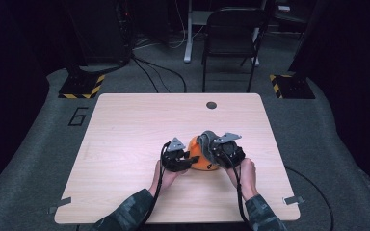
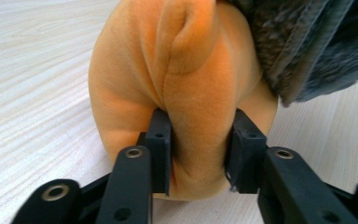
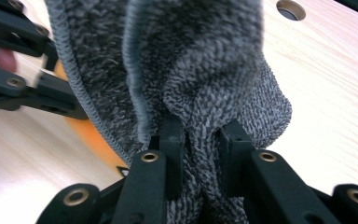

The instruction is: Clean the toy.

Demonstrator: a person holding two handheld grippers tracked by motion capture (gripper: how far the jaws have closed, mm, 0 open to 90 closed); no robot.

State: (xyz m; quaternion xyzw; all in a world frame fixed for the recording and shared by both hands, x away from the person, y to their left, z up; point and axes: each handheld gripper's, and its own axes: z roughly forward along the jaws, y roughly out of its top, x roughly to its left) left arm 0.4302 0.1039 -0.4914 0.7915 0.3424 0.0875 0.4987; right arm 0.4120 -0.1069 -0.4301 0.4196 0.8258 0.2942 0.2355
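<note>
Left claw (image 2: 198,149) clamps the orange plush (image 2: 177,93) low on its near fold; right claw (image 3: 200,140) grips the grey knit cloth (image 3: 191,60) draped over the plush's top.

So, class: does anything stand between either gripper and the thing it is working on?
Nothing visible does. The left gripper already pinches the orange plush toy, and the right gripper is shut on the grey knitted cloth.
</note>
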